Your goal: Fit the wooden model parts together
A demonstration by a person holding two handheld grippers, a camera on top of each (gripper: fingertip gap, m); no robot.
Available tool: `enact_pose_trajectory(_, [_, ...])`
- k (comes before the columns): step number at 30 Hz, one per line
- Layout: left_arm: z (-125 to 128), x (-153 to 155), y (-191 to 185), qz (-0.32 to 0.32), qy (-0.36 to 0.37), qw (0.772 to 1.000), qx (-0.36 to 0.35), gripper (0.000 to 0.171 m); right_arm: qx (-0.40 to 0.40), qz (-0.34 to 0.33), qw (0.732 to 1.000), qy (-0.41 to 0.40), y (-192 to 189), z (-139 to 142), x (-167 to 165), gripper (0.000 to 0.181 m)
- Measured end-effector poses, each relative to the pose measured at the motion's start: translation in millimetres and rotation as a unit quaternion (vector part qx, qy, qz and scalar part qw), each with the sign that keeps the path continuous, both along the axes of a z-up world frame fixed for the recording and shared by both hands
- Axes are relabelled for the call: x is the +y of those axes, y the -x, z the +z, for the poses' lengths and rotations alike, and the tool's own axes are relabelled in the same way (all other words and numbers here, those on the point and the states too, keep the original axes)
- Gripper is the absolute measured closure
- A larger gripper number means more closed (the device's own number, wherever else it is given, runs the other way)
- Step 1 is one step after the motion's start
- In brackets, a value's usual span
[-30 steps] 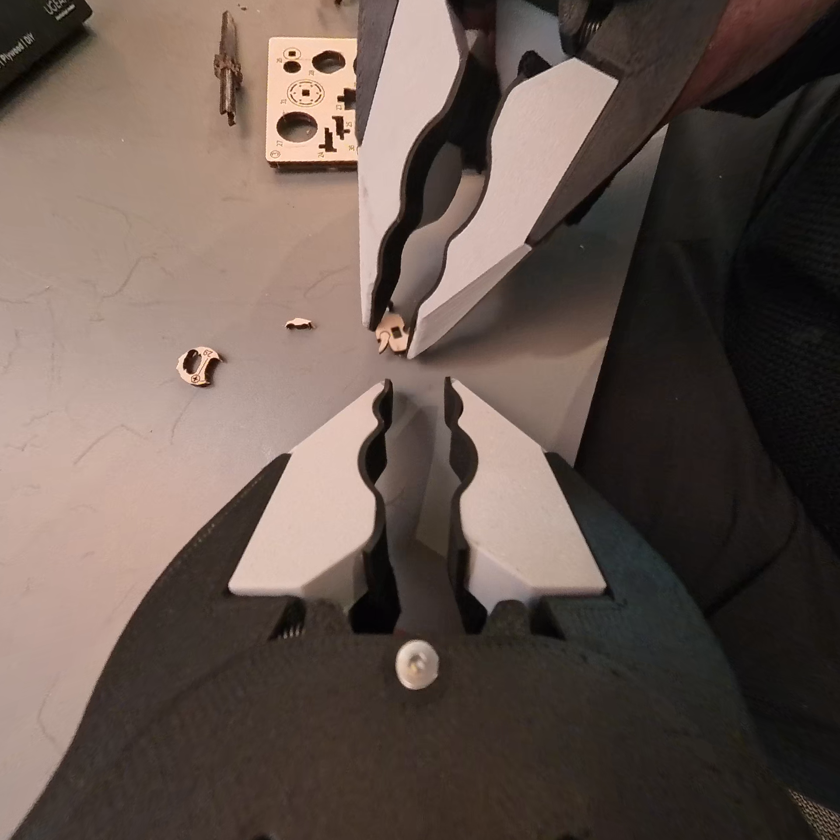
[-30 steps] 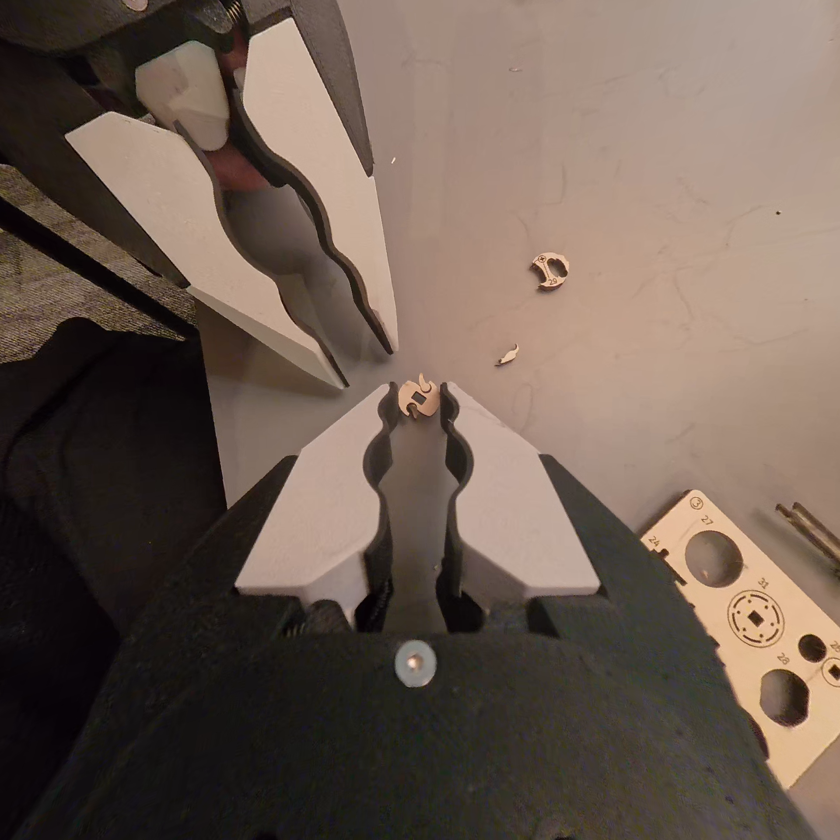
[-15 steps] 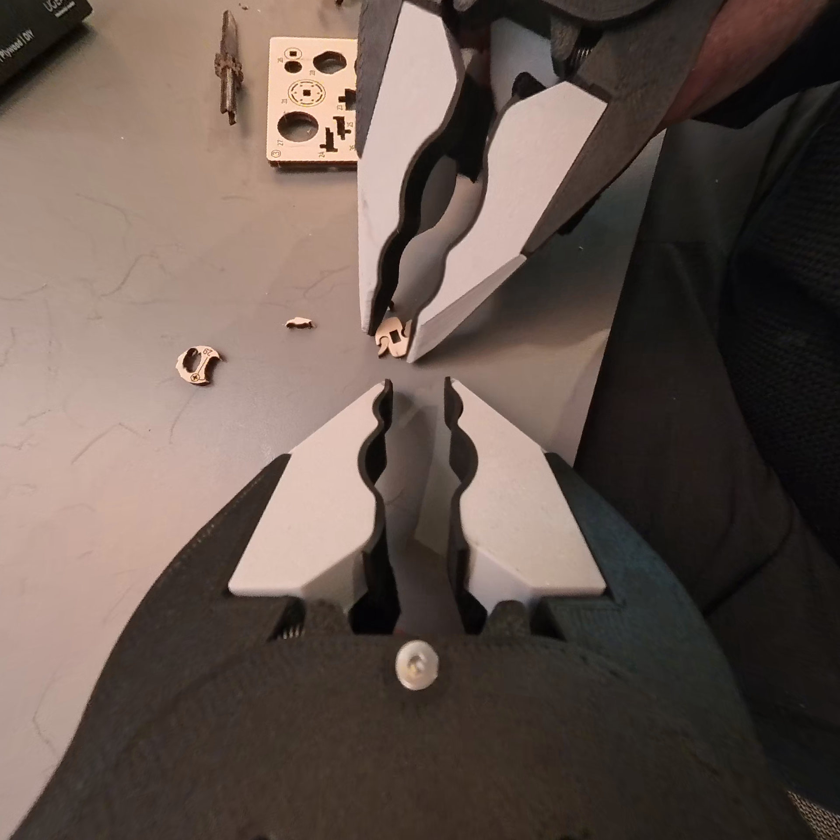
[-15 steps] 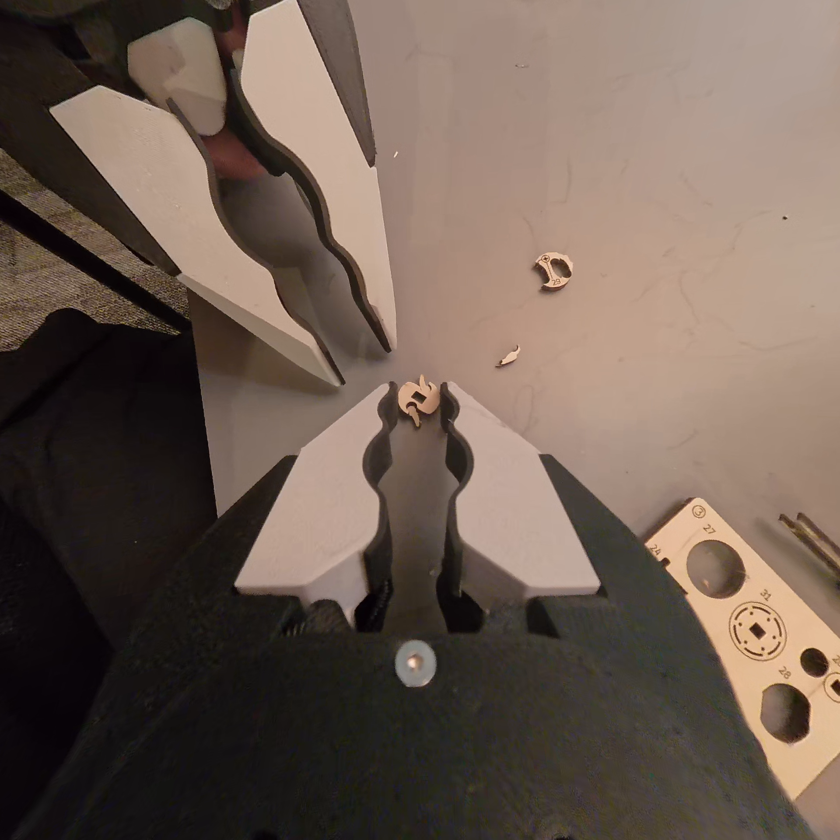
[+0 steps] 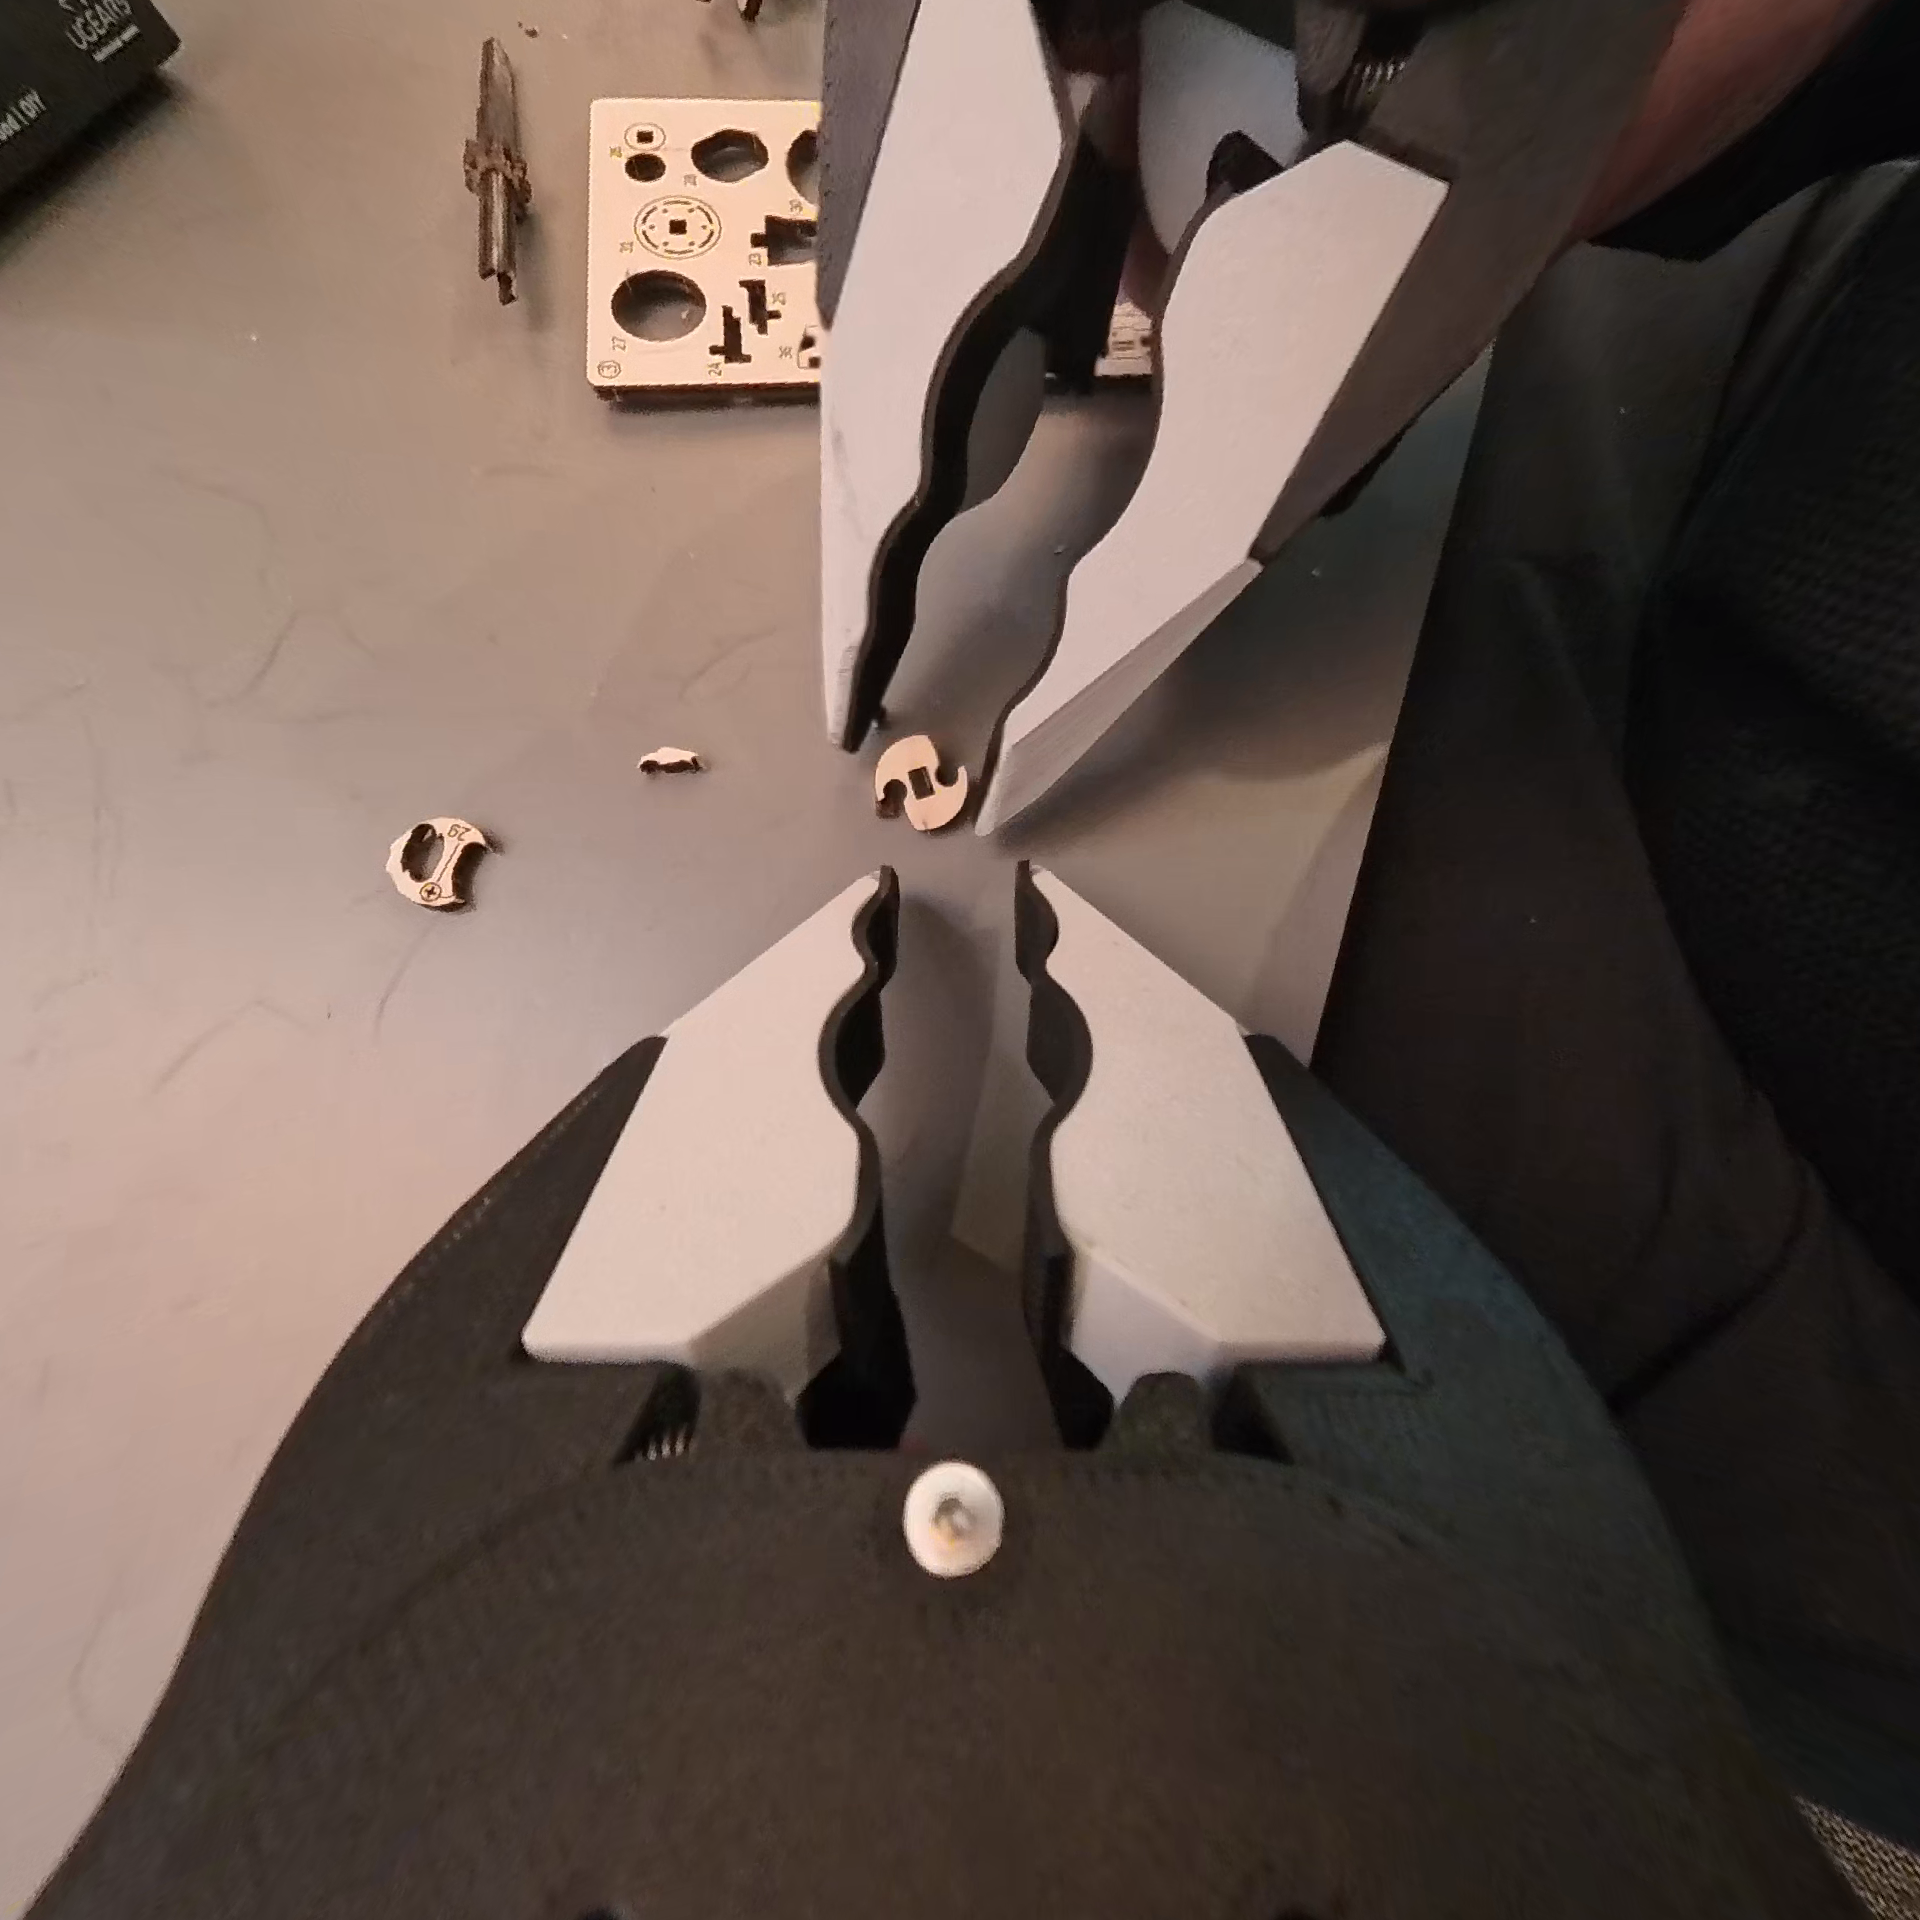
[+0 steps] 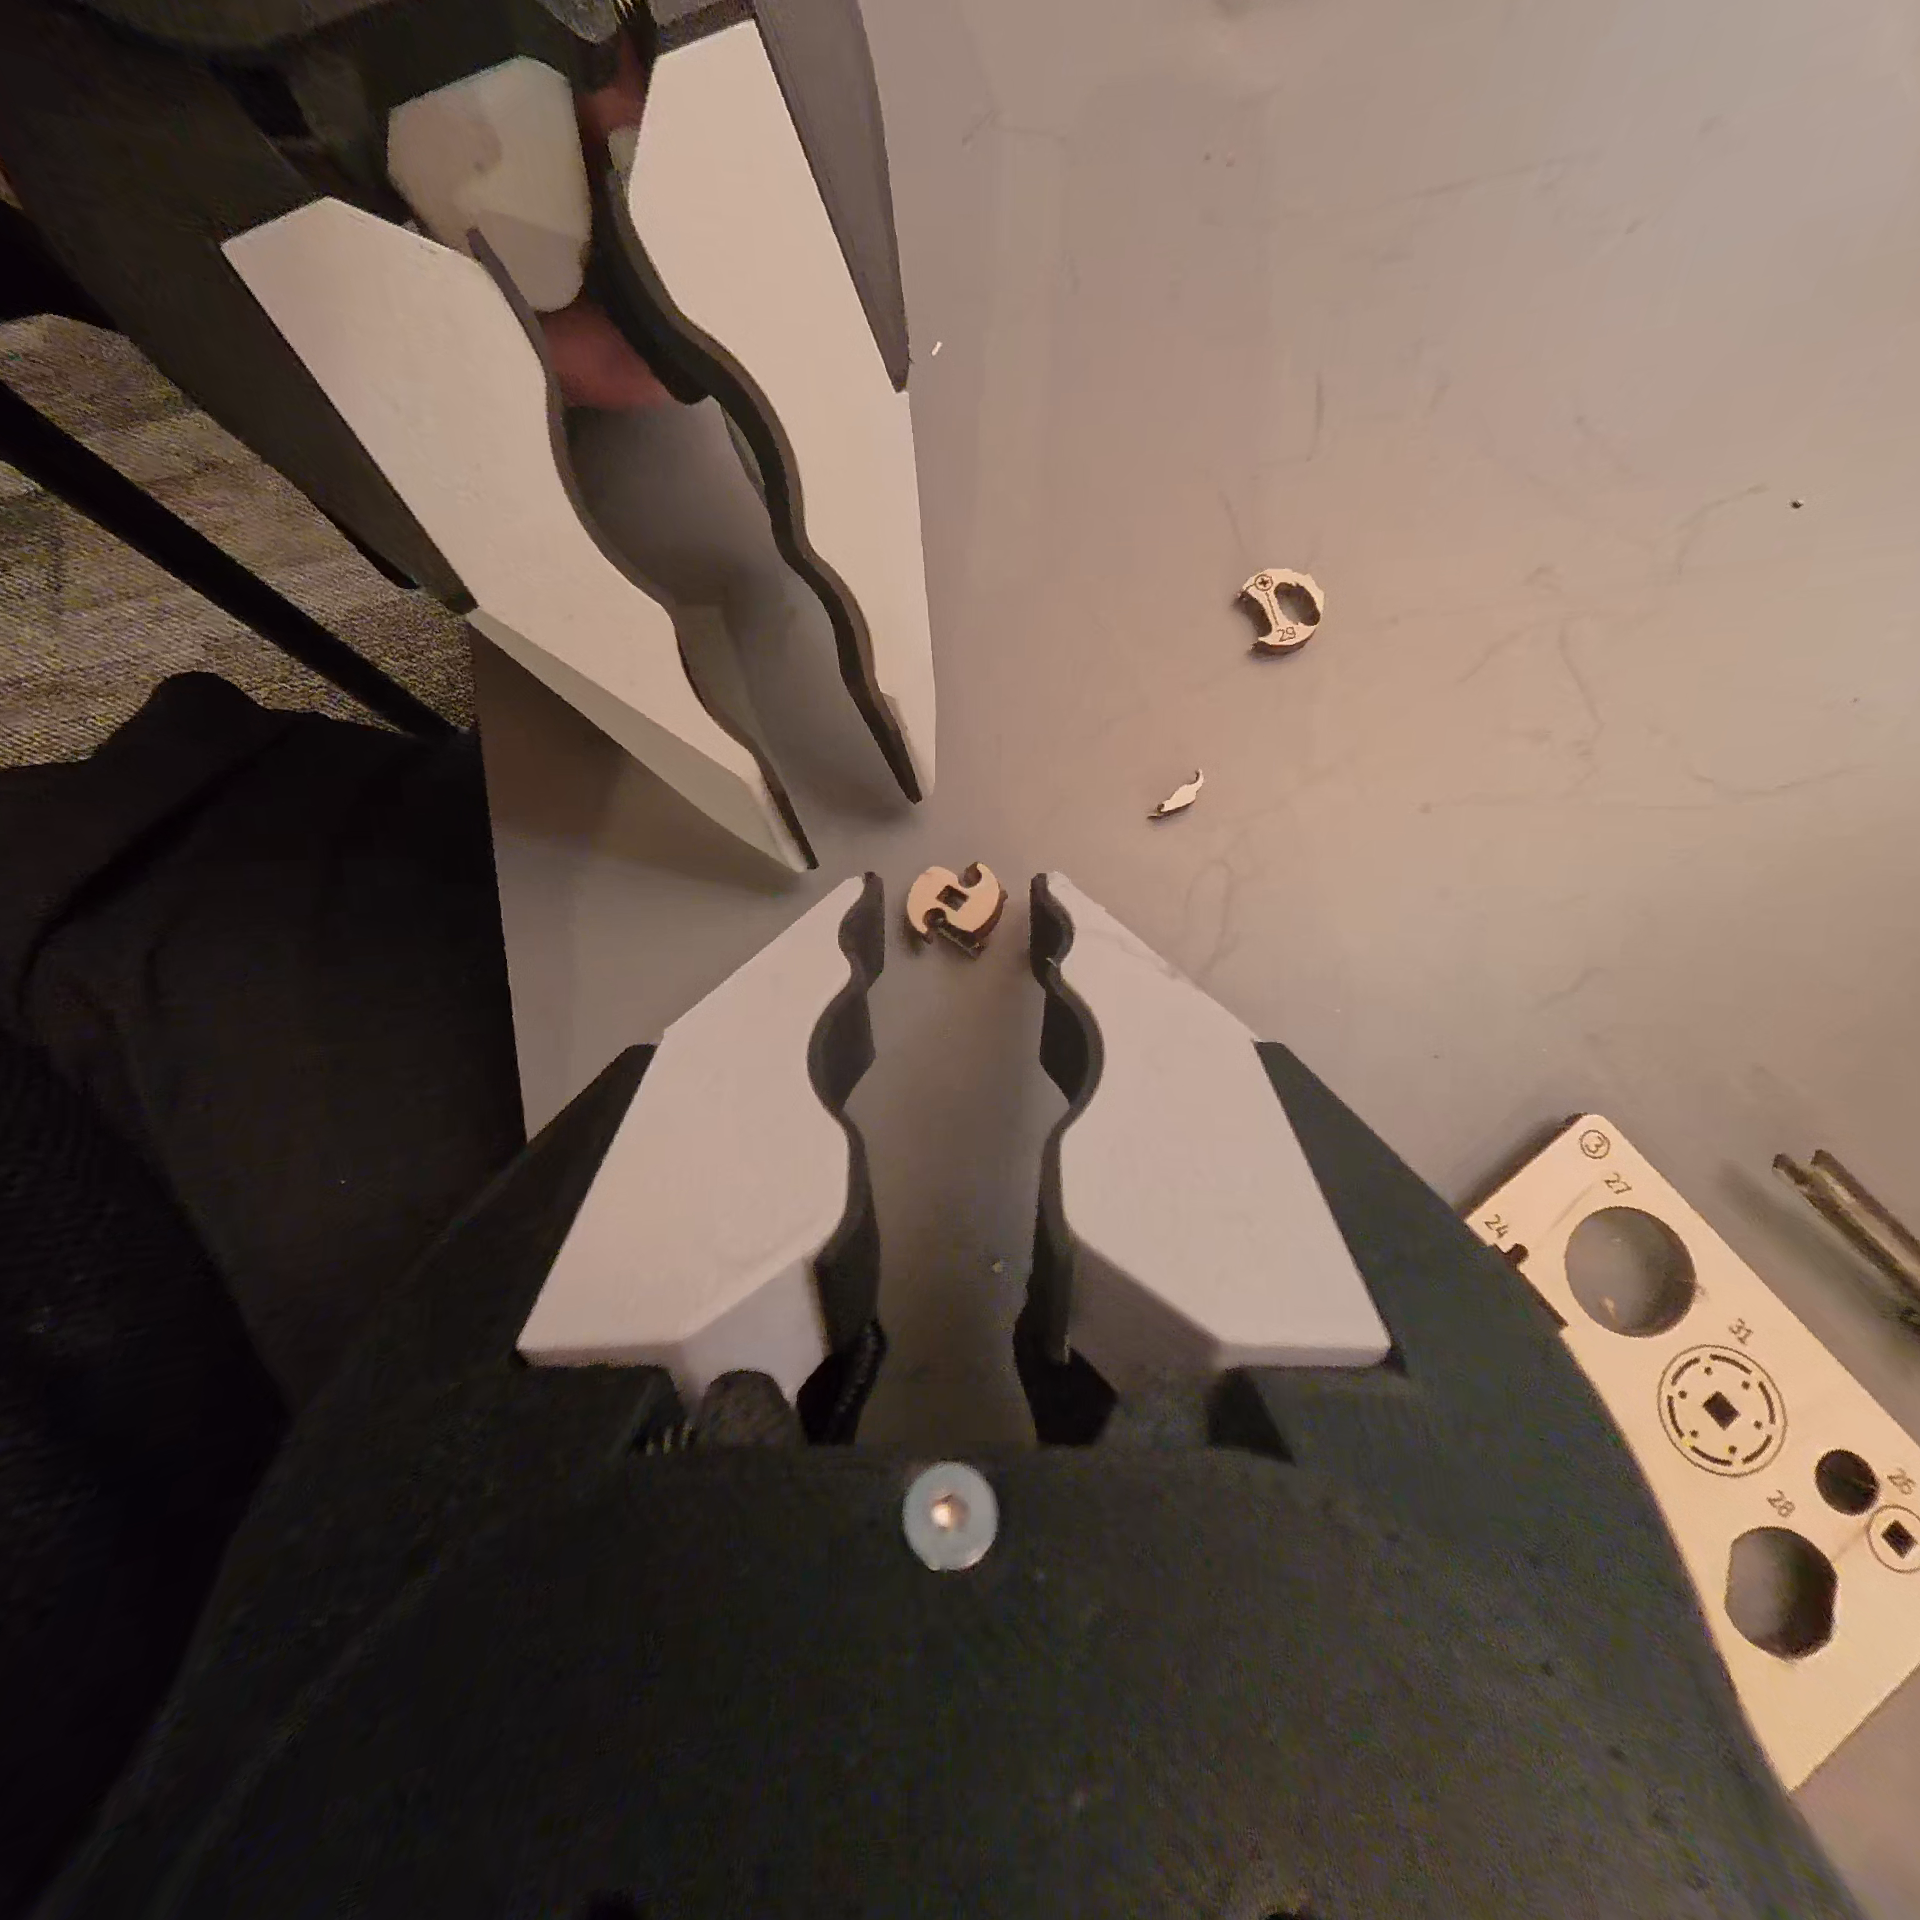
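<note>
- Worktop (image 5: pixel 260 540): grey, cut off at frame edges; punched wooden sheet (image 5: pixel 707 239) partly hidden behind right hand-held gripper (image 6: pixel 951 894).
- Right hand-held gripper: was pinching small wooden disc (image 6: pixel 954 911) a sec ago, now spread w/ nothing held; disc lies flat btwn its tips, so needs re-grip before fitting.
- Left hand-held gripper (image 5: pixel 956 883): partly open, empty, just beside disc.
- Notched wooden piece (image 5: pixel 438 862) & sliver (image 5: pixel 670 762) lie apart; can't tell which mates.
</note>
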State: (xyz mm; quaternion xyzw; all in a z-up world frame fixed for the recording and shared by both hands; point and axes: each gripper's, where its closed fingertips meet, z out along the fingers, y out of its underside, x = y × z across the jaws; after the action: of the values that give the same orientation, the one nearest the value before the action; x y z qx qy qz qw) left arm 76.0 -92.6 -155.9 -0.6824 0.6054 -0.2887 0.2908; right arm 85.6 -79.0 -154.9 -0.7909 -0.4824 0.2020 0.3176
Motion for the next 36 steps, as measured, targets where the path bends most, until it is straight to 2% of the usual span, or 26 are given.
enact_pose_trajectory(3, [-0.5, 0.0, -0.1, 0.0, 0.0, 1.0, 0.002, 0.151, -0.014, 0.003, 1.0, -0.009, -0.8, -3.2, -0.3, 0.166])
enact_pose_trajectory(7, [0.0, 0.5, 0.1, 0.002, -0.001, 1.0, 0.0, 0.151, -0.007, -0.002, 1.0, -0.017, 0.4, 0.1, 1.8, 0.166])
enact_pose_trajectory(12, [0.6, 1.4, -1.3, 0.004, 0.0, 1.0, -0.001, 0.151, 0.019, -0.015, 0.999, -0.025, -5.8, 17.8, 3.7, 0.166])
enact_pose_trajectory(17, [9.2, 6.9, -8.7, 0.008, -0.01, 1.0, 0.002, 0.148, 0.056, -0.053, 0.997, -0.028, -31.6, 40.6, 5.1, 0.166])
enact_pose_trajectory(27, [35.4, 5.7, -58.0, -0.005, -0.048, 0.999, 0.019, 0.147, 0.085, -0.13, 0.986, -0.064, -121.9, 80.8, -6.0, 0.166])
enact_pose_trajectory(36, [52.9, -30.3, -151.6, -0.037, -0.037, 0.999, -0.014, 0.148, 0.097, -0.228, 0.965, -0.082, -245.6, 100.8, -35.7, 0.166])
